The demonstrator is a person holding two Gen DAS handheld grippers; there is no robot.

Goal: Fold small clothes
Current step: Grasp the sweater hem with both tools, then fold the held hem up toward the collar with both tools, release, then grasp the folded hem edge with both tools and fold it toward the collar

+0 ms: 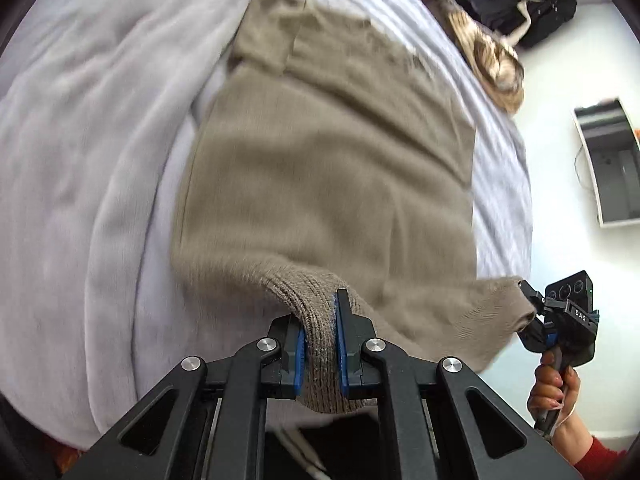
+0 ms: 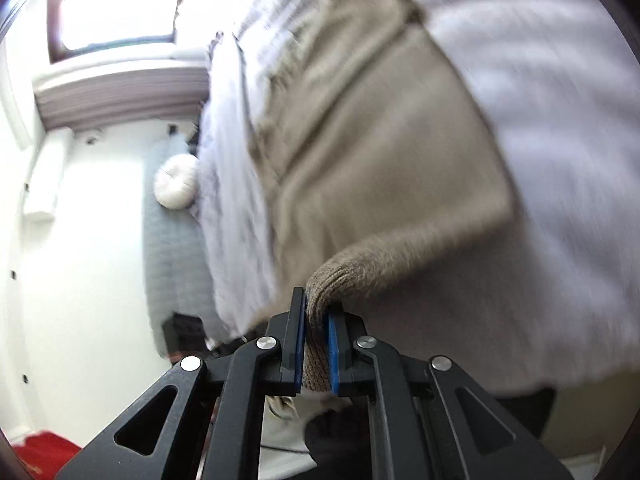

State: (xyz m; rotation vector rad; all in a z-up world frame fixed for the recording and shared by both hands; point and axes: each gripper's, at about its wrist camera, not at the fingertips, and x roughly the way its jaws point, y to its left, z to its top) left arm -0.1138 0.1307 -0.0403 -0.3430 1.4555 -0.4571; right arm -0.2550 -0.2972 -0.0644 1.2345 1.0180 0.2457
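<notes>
A tan knitted sweater [image 1: 328, 168] lies spread on a pale lilac bed cover [image 1: 80, 160]. My left gripper [image 1: 320, 344] is shut on the ribbed edge of the sweater at its near left corner. My right gripper [image 1: 534, 320] shows at the right of the left wrist view, shut on the sweater's other near corner. In the right wrist view my right gripper [image 2: 316, 348] pinches the ribbed edge between its blue pads, and the sweater [image 2: 380, 152] stretches away over the bed cover [image 2: 540, 120]. Both near corners are lifted off the bed.
A patterned brown cloth [image 1: 492, 64] and a black bag [image 1: 524, 12] lie beyond the far right of the bed. A grey cabinet [image 1: 612, 160] stands by the white wall. A round white cushion [image 2: 176, 184] and a window [image 2: 120, 4] show in the right wrist view.
</notes>
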